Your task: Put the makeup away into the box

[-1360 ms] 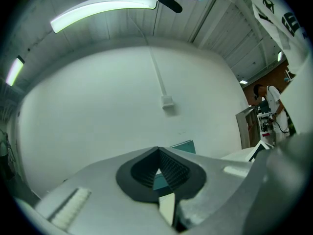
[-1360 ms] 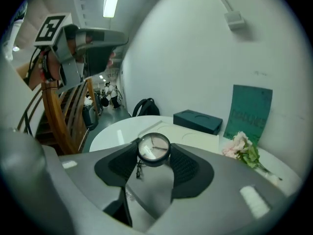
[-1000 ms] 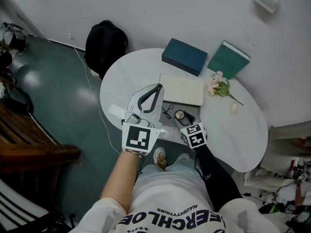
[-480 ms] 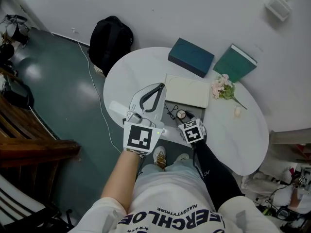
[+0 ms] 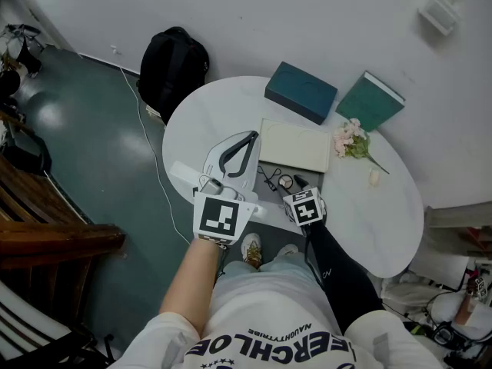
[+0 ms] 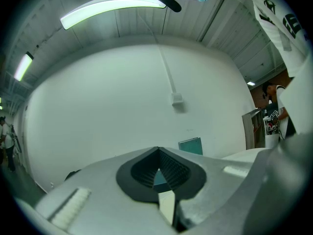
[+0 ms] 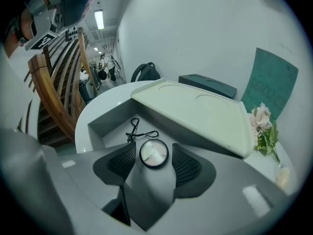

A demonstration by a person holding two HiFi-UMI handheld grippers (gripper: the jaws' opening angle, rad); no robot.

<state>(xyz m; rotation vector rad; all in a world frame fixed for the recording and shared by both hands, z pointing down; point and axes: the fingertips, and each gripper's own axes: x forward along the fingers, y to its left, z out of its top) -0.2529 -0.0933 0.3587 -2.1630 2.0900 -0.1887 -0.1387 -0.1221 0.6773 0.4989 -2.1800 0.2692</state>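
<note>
**Between parted jaws, a compact on the box floor**

Nearest the person, the right gripper tilts down into the open grey box. Its jaws stand wide and have just been opening. The round compact lies between the pads on the box floor, and neither pad presses on it. Just beyond it a black eyelash curler lies in the same box. The left gripper hangs level beside the box, its jaws closed with nothing in them. Behind the box its cream lid lies opened back on the white desk. Farther off are pink flowers, a dark teal case and a green book at the wall.
</note>
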